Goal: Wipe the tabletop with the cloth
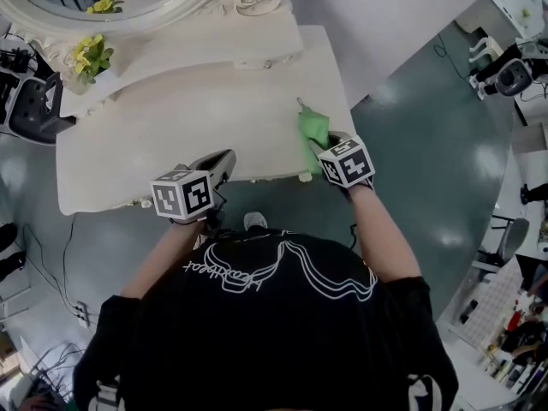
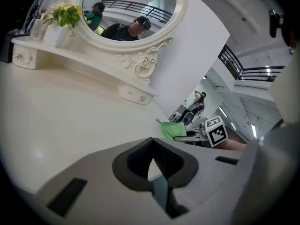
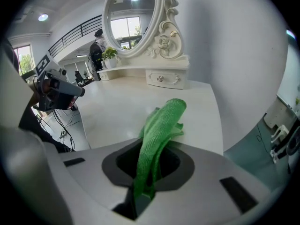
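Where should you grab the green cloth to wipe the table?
By its bunched near end, coming from the table's front edge, much as the right gripper holds it now. The green cloth is gathered into a narrow fold there, thin enough for the jaws, while its loose end lies on the tabletop, probably free to wipe.

Grey-green floor [image 1: 411,144], white wall [image 1: 385,15], ornate oval mirror [image 3: 133,22].
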`<action>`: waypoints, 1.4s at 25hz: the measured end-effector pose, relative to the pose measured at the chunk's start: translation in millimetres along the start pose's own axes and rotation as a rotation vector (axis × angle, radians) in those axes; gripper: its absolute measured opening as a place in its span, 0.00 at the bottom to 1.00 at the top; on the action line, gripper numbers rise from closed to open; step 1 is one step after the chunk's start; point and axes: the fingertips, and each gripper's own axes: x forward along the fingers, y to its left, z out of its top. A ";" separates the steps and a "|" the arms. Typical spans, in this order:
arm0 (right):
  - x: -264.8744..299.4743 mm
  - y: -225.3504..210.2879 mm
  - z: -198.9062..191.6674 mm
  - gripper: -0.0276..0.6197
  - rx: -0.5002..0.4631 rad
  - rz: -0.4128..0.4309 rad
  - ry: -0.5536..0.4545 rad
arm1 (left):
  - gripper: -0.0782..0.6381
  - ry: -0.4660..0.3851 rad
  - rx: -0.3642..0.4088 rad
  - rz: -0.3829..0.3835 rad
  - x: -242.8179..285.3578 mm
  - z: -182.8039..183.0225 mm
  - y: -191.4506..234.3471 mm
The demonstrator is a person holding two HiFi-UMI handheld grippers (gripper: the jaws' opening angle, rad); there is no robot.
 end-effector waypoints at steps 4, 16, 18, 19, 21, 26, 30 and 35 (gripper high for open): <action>-10.5 -25.2 -11.9 0.13 0.047 -0.042 -0.002 | 0.11 0.008 0.003 -0.012 8.0 1.0 -2.3; -36.1 -76.1 -39.2 0.13 0.144 -0.160 0.008 | 0.11 0.013 0.010 -0.036 9.2 6.3 -5.6; -39.9 -84.4 -43.7 0.13 0.170 -0.182 0.007 | 0.11 0.003 0.011 -0.039 4.2 9.6 -4.4; -42.0 -88.6 -46.3 0.13 0.182 -0.196 0.007 | 0.11 -0.001 0.009 -0.041 1.3 10.7 -3.7; -46.1 -96.7 -51.0 0.13 0.198 -0.230 0.011 | 0.11 -0.010 0.007 -0.044 -5.4 12.3 -2.0; -53.5 -110.1 -57.0 0.13 0.195 -0.326 0.068 | 0.11 -0.052 0.006 -0.047 -26.9 22.8 3.5; -65.8 -109.0 -54.3 0.13 0.168 -0.404 0.094 | 0.11 -0.076 0.020 -0.054 -50.1 32.0 4.4; -79.1 -64.5 -11.8 0.13 0.167 -0.350 -0.039 | 0.11 -0.106 0.062 -0.059 -83.8 46.7 2.8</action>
